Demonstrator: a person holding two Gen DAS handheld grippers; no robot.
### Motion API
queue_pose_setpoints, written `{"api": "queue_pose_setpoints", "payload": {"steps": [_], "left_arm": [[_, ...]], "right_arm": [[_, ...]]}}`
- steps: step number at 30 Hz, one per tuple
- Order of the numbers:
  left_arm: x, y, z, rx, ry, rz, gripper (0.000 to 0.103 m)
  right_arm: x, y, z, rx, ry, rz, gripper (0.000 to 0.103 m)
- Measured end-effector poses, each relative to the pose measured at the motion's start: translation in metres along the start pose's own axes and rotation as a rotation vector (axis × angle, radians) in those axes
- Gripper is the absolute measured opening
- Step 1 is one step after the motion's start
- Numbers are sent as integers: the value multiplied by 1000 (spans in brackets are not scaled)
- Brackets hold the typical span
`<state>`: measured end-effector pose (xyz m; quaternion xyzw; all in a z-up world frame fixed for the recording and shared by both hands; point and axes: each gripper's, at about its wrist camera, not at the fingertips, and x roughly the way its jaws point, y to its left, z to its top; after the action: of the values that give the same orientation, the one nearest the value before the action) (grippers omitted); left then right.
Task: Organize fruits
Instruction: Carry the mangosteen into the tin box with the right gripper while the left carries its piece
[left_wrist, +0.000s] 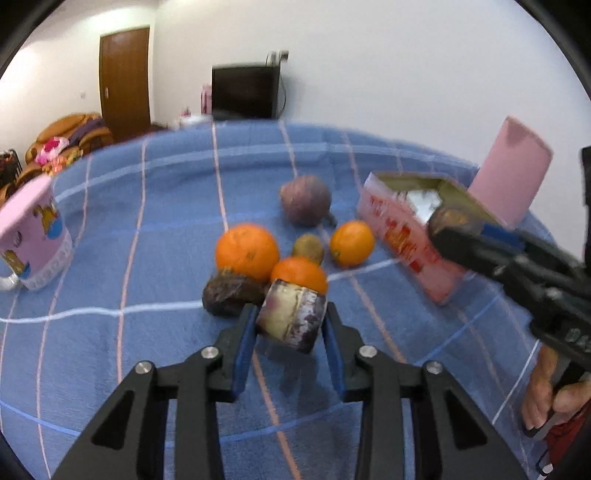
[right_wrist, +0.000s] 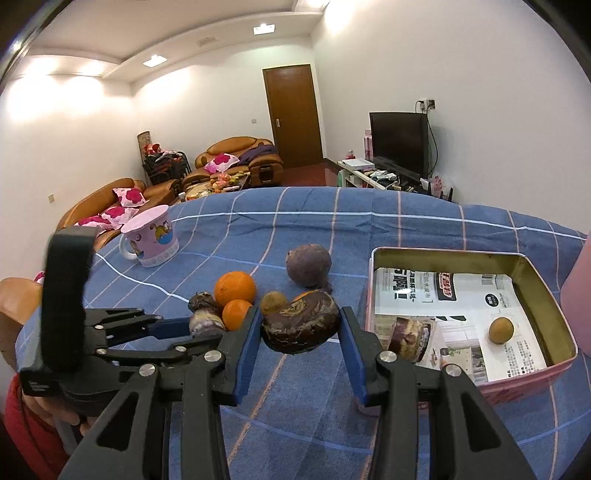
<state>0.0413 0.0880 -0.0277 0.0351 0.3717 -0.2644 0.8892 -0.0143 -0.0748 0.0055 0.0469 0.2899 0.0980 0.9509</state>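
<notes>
Small orange: its lower half is hiding behind the cut purple piece between the left fingers.
Pink mug: its handle is running off the left wrist picture's left edge.
Tin box: its inside is mostly hiding behind the right gripper, and the print is blurring.
Pink object: being cut by the right wrist picture's edge, at the surface's right edge.
Orange fruit: only a sliver is showing behind the dark curved piece.

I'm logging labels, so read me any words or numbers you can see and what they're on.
Printed sheet in the tin: large dark characters, too blurred to read.
Red print on the tin's side: blurred, unreadable.
Mug: cartoon pictures, no readable words.
</notes>
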Motion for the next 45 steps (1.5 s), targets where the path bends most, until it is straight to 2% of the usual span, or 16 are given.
{"api": "queue_pose_setpoints", "payload": {"steps": [3,6,10,14,20,25,33,41,45], "left_arm": [[-15,0,3,-7,-84,-2,37],[-25,6,6,-58,-164,35,37],[-36,18,9,-174,-256,111,37],[-40,8,8,-177,-309,224,37],[-28,-16,13,-156,-309,238,37],[-20,-38,17,-151,-324,246,37],[0,-82,30,-112,-316,157,37],[21,-115,45,-110,-297,132,37],[36,-130,53,-92,-271,148,37]], "right_arm": [[-4,1,1,-4,-23,3,44],[-9,1,2,-10,-48,1,44],[-17,2,4,-50,-100,-60,44],[-18,-2,6,-77,-123,-97,44],[-19,-16,5,-98,-120,-126,44],[-26,-50,11,-36,-135,-141,44],[-43,-102,18,99,-169,-37,44],[-46,-133,19,135,-169,-147,44],[-44,-156,20,169,-158,-197,44]]}}
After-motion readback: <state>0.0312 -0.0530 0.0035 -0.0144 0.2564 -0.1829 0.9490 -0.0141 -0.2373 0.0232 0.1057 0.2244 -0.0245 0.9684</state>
